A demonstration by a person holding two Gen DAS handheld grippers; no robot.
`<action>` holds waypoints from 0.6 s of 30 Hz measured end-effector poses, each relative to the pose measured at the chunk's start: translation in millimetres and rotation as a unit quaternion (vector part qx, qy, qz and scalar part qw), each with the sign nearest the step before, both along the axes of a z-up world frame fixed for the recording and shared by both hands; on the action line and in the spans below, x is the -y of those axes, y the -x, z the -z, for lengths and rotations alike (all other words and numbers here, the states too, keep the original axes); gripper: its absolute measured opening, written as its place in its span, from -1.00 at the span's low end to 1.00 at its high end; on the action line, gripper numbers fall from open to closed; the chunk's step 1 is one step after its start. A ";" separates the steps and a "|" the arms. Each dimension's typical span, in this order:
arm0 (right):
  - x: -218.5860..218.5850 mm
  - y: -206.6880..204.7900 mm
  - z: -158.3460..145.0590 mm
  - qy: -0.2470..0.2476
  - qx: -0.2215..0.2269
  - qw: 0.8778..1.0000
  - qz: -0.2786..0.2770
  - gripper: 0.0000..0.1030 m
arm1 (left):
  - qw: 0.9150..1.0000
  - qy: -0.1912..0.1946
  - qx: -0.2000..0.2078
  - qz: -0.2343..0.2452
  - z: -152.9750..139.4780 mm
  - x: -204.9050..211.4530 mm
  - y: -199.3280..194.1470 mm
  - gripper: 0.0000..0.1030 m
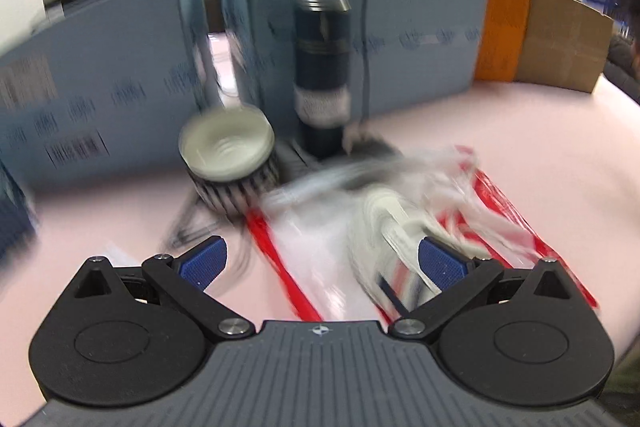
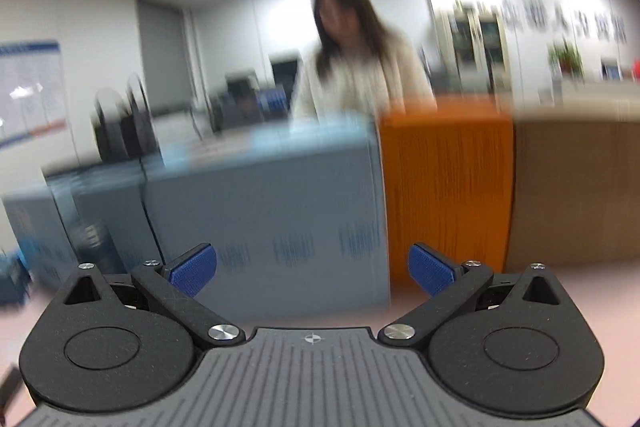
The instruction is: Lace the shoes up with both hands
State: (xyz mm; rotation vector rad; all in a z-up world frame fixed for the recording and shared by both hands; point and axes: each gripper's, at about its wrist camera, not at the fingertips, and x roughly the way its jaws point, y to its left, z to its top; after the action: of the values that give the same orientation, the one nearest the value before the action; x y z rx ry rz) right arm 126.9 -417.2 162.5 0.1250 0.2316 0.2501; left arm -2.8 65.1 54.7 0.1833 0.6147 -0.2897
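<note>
Matt pink table (image 1: 520, 155). Glossy red-edged plastic wrap (image 1: 500, 203) is seen around the shoe (image 1: 384, 227). Pads (image 1: 204, 263) are textured blue.

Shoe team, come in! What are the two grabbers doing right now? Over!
Left gripper open, over the blurred white-and-red shoe. Right gripper open, empty, facing the partitions. Dark bottle and white lid stand behind shoe.

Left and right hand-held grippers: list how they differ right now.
The left hand-held gripper points down at the pink table, over a blurred white shoe on a red-edged clear bag; the right hand-held gripper points level at the grey-blue box and orange box, no shoe in sight. The left has the shoe near its right pad; the right has nothing between its pads. Both are open, empty, blue-padded.
</note>
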 end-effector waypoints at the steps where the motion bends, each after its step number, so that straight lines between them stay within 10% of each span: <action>1: -0.9 1.4 -20.8 0.001 0.021 1.000 0.001 1.00 | 1.000 -0.007 0.011 0.002 -12.1 -4.2 -1.3 1.00; 8: -39.1 3.5 -107.9 0.091 0.092 0.991 -0.045 1.00 | 0.999 -0.019 0.004 0.042 -40.0 10.6 -5.2 1.00; 18: -133.4 30.8 134.6 0.244 -0.032 0.958 -0.149 1.00 | 0.987 0.133 -0.069 -0.060 26.2 51.1 38.8 1.00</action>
State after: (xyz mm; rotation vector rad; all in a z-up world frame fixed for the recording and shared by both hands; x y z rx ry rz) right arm 96.2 -283.8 28.0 -0.3964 0.3715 0.4824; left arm -41.5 14.0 28.5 -0.1318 0.7154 -0.2667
